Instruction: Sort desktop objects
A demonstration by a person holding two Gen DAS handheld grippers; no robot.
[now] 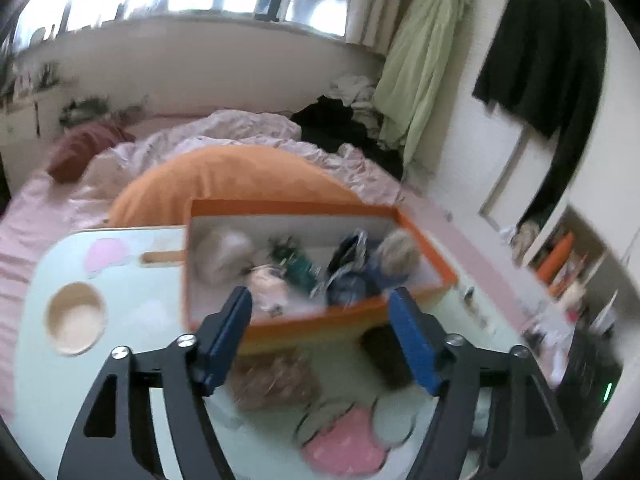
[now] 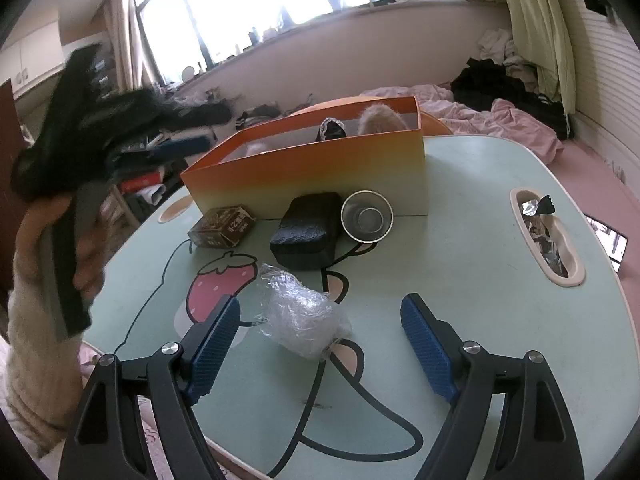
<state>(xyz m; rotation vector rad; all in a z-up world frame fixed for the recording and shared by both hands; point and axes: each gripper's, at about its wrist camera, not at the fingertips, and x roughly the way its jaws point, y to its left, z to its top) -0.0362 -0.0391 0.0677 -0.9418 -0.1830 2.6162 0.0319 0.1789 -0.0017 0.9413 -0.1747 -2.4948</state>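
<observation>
On the left of the right wrist view, the left gripper [image 2: 176, 148] is hanging in the air in a person's hand [image 2: 86, 248], above the near-left corner of the orange box [image 2: 304, 176]. Its own camera is showing its jaws standing apart with nothing between them, over the box, where several soft things (blurred, I cannot name them) are already lying.

On the pale green table [image 2: 460, 248], just in front of the box wall, three things are waiting. The brown carton [image 2: 222, 226] is lying flat — it is probably light and stiff, so the two long sides are the good place to take it. Beside it the black case [image 2: 306, 230] is looking rigid, with a textured skin that should not slip; I would be closing across its narrow width. Touching the case on the right, the clear cup [image 2: 367, 215] is lying on its side with the mouth toward the camera — thin, smooth and easy to crush, so a gentle grip over the rim is wise.

Nearer, the crumpled plastic wrap [image 2: 300, 320] is sitting just ahead of the right gripper [image 2: 320, 336], whose jaws are wide apart and empty. The wrap is very light and springy; it will be squashing down, so the jaws must be closing far.
</observation>
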